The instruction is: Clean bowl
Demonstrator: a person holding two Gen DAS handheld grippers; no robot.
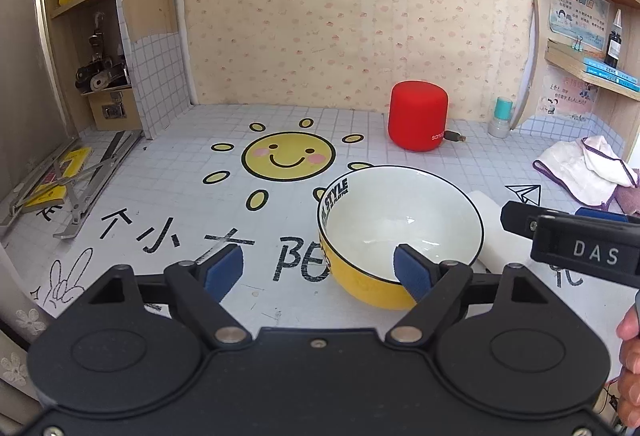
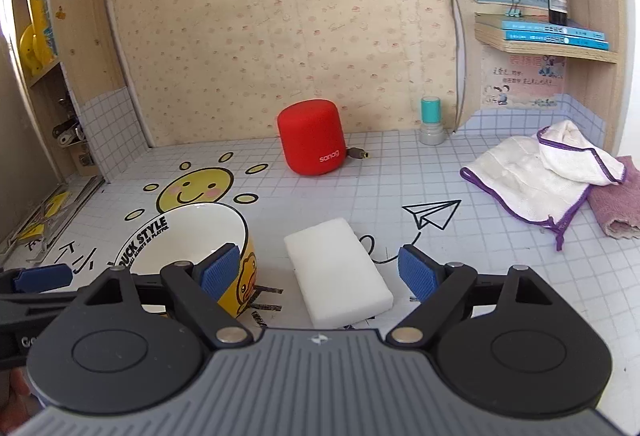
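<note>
A yellow bowl (image 1: 400,220) with a white inside and a black "DUCK STYLE" rim band stands upright on the tiled table. It also shows in the right wrist view (image 2: 188,236). My left gripper (image 1: 318,270) is open; its right finger reaches over the bowl's near rim, its left finger is outside. A white sponge block (image 2: 338,272) lies flat to the right of the bowl. My right gripper (image 2: 318,270) is open and empty, its fingers on either side of the sponge, just above its near end. The right gripper's body also shows in the left wrist view (image 1: 576,244).
A red cylindrical speaker (image 2: 310,138) stands at the back with a plug beside it. A teal-capped stamp (image 2: 431,120) is near the right wall. A white purple-edged cloth (image 2: 536,176) and a pink towel (image 2: 616,196) lie at right. A metal stand (image 1: 76,180) lies at left.
</note>
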